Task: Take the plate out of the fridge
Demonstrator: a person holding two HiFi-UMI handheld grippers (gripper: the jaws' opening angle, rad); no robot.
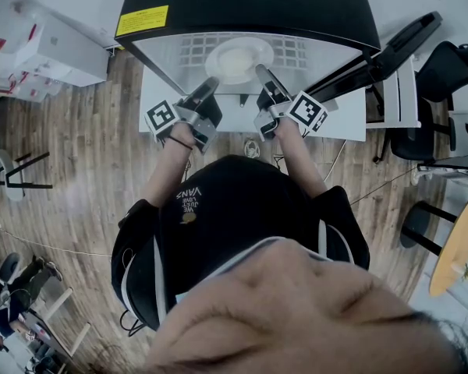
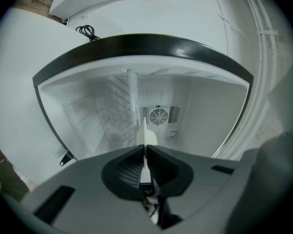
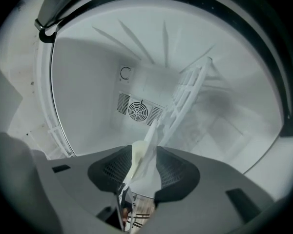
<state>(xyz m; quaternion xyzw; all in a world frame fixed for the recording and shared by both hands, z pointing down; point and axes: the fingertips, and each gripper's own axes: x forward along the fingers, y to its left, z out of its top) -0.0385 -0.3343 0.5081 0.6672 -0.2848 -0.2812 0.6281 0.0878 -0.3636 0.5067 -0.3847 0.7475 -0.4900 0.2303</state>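
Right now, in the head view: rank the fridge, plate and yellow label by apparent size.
1. fridge, by far the largest
2. plate
3. yellow label, a little smaller than the plate

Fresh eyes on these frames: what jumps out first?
The pale plate on the wire shelf of the open fridge, top centre of the head view. The left claw is shut on its rim; the right claw stands open around the opposite rim.
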